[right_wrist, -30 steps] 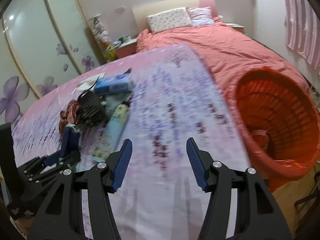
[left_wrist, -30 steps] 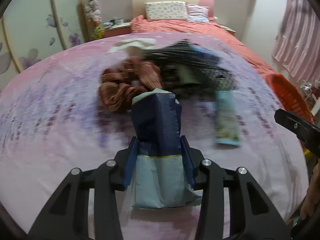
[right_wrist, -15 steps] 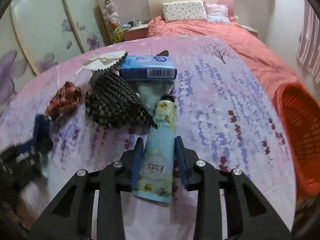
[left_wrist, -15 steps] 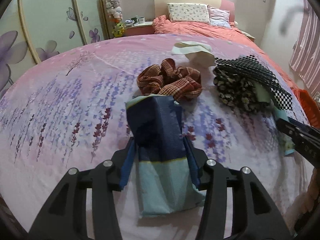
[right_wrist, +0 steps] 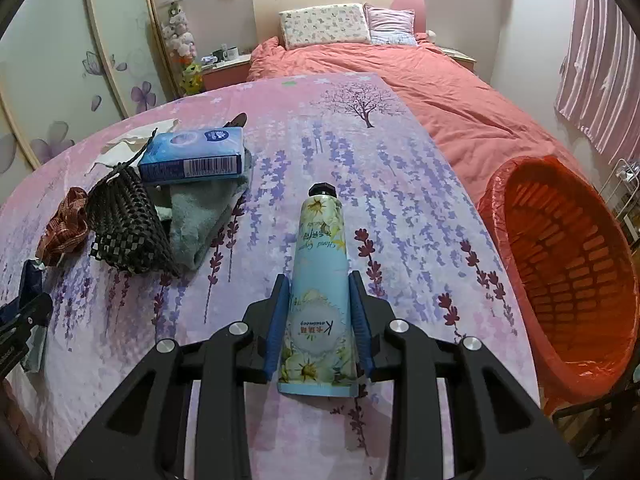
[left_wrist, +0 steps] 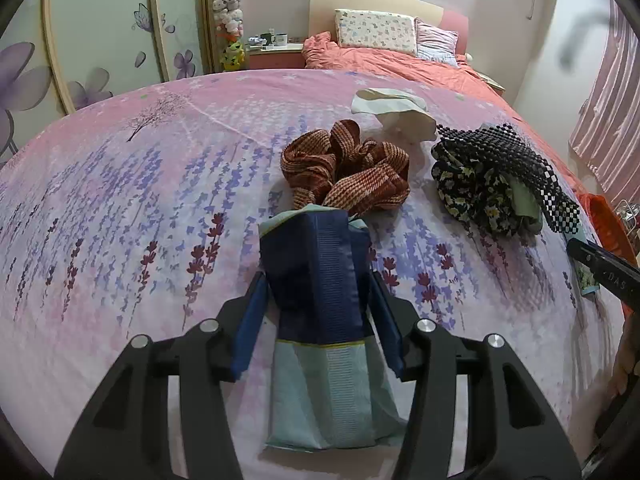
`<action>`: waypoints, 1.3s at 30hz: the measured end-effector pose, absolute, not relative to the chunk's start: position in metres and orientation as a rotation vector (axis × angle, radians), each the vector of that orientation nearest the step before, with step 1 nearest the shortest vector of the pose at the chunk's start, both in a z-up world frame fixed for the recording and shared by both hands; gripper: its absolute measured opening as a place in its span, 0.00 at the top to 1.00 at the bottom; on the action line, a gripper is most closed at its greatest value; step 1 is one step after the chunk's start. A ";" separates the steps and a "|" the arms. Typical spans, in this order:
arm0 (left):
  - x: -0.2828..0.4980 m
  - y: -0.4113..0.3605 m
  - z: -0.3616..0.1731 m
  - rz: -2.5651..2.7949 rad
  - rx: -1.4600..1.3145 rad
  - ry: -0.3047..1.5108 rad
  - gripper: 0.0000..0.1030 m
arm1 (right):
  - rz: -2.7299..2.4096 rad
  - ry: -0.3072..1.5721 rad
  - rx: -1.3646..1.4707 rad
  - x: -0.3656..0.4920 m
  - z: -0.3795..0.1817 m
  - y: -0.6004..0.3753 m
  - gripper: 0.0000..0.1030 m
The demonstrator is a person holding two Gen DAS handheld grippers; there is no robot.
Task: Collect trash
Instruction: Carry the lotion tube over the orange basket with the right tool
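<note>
The left gripper [left_wrist: 318, 320] is clamped on a navy and pale blue packet [left_wrist: 320, 312] above the lavender-print sheet [left_wrist: 120, 216]. A rust woven scarf [left_wrist: 346, 168] lies just beyond, at twelve o'clock. The right gripper [right_wrist: 318, 328] grips a floral hand cream tube [right_wrist: 318, 300], cap pointing to twelve o'clock. The orange basket [right_wrist: 568, 272] sits at three o'clock. A blue tissue pack [right_wrist: 194, 160] rests at ten o'clock.

Navy and pale-teal pouch [left_wrist: 320, 312]: crumpled, lying lengthwise, pinched between the left jaws. Hand cream tube [right_wrist: 318, 292]: light blue, floral print, black cap pointing away, crimped end nearest, clamped between the right jaws over the lavender-print sheet [right_wrist: 400, 208].
</note>
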State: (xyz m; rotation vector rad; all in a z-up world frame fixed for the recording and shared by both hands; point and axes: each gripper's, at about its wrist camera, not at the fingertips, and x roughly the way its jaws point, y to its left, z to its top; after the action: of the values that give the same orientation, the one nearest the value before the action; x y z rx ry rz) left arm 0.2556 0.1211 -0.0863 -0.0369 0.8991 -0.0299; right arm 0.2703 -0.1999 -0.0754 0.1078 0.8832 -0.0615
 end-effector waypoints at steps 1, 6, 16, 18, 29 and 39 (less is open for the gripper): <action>0.255 0.121 -0.086 -0.030 -0.037 0.899 0.51 | -0.061 0.883 0.109 0.271 -0.075 -0.198 0.70; 0.256 0.121 -0.086 -0.030 -0.036 0.899 0.51 | -0.058 0.882 0.111 0.270 -0.075 -0.198 0.70; 0.254 0.121 -0.087 -0.031 -0.041 0.896 0.51 | -0.057 0.881 0.110 0.268 -0.075 -0.195 0.70; 0.253 0.121 -0.087 -0.025 -0.034 0.896 0.55 | -0.055 0.880 0.108 0.269 -0.075 -0.194 0.70; 0.234 0.123 -0.074 -0.039 -0.050 0.870 0.64 | -0.058 0.868 0.161 0.251 -0.073 -0.215 0.70; 0.220 0.103 -0.038 -0.080 -0.031 0.800 0.64 | -0.070 0.784 0.102 0.242 -0.040 -0.214 0.70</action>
State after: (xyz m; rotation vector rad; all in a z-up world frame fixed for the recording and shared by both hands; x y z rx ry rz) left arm 0.2203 0.1030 -0.0380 -0.0315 0.8005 -0.0804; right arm 0.2418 -0.2143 -0.0400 0.1021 0.7844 -0.0701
